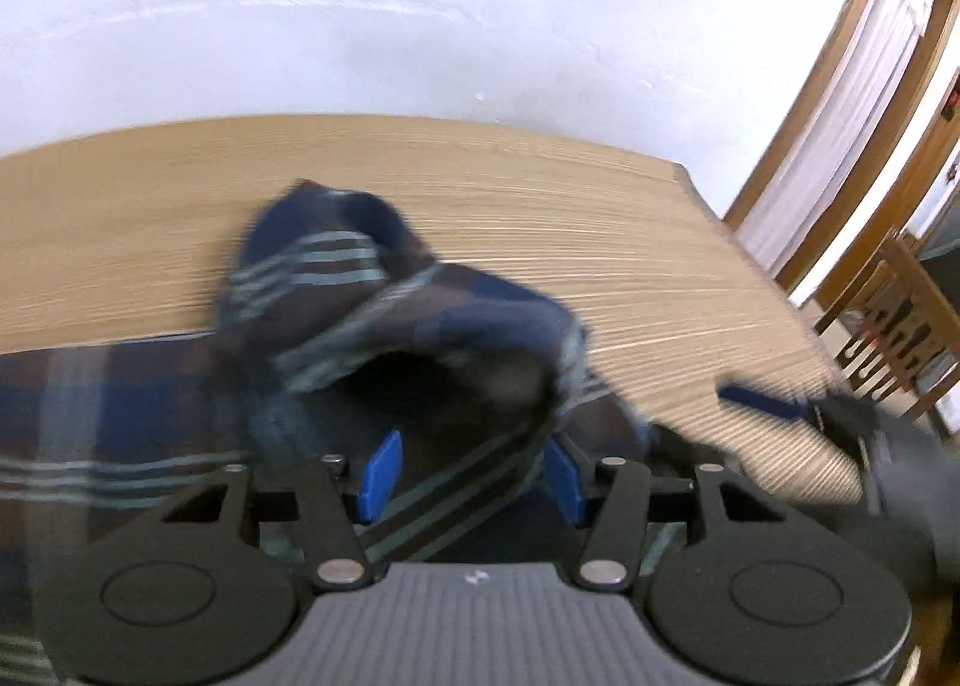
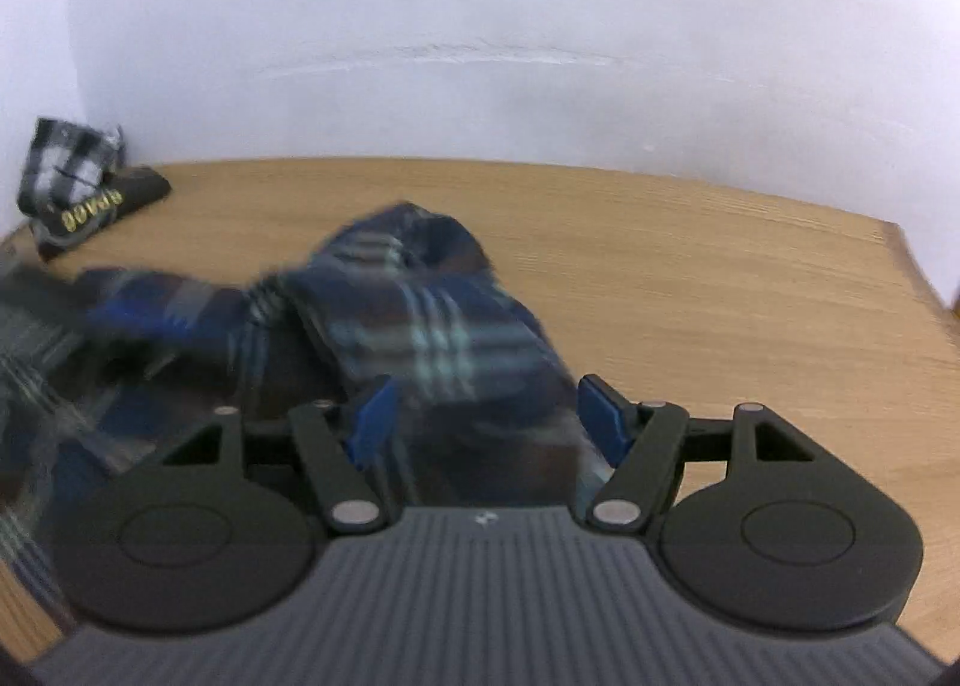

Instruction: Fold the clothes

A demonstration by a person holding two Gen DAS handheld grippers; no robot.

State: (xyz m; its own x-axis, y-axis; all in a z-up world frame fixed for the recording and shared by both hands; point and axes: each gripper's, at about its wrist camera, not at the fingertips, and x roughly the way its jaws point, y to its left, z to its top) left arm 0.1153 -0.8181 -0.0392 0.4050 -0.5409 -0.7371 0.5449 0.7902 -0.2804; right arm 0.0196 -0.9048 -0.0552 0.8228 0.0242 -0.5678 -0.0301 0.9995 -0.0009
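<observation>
Blue plaid garment bunched at frame centre on wooden table. Right gripper spread wide, cloth between, pads clear. Left gripper spread, fabric between, grip unclear. Black-and-white checked clothes upper left.

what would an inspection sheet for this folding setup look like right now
surface: wooden table, bare at its right side
job's things: blue plaid shirt, rumpled in a heap on the table, blurred
clutter: black-and-white checked cloth on a dark item with gold lettering at the far left corner
grippers: left gripper jaws apart, shirt fabric draped between them, not pinched; right gripper jaws apart over the shirt, pads not pressing it
cables: nothing seen
surroundings: white wall; wood-framed door and wooden chair on the right
</observation>
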